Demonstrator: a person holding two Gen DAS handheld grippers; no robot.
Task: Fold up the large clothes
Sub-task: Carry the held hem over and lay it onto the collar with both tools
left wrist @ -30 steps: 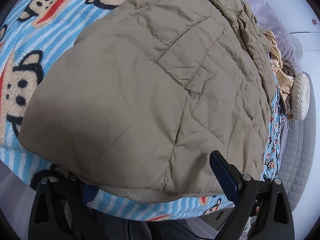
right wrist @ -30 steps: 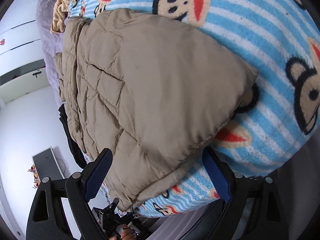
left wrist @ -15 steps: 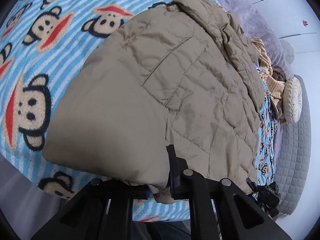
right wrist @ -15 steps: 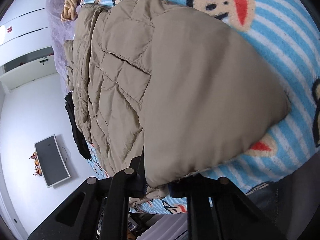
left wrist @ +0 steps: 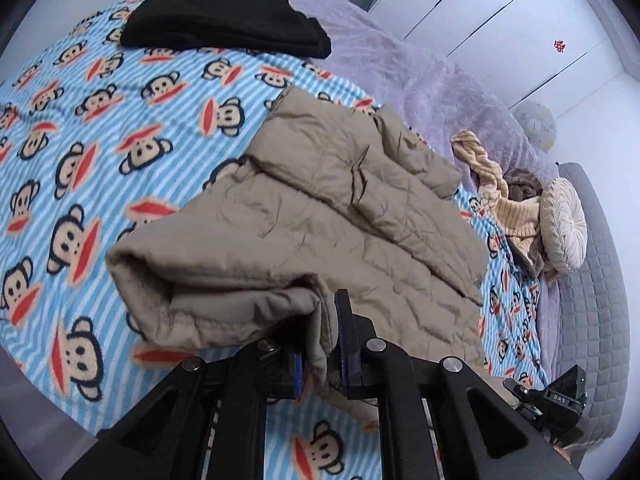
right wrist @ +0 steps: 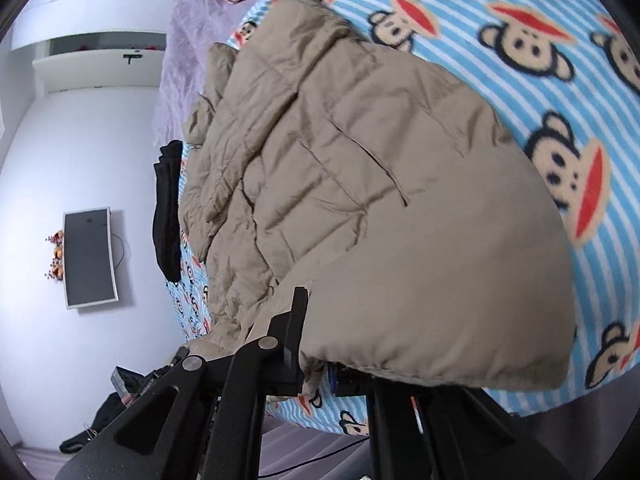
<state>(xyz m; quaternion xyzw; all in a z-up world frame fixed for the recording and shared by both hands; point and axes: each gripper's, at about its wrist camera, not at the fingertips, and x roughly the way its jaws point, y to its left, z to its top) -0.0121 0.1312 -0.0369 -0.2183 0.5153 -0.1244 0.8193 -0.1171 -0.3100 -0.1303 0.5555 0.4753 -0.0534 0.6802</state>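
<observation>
Centrally, the tan jacket lies on the monkey blanket, its near hem bunched at the bottom middle of both views. That hem is pinched in the left gripper, and the right gripper is likewise clamped on the edge. Behind, at upper left in the left view, lies a black garment.

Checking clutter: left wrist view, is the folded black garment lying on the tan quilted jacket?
No, the folded black garment lies apart from the tan quilted jacket.
</observation>
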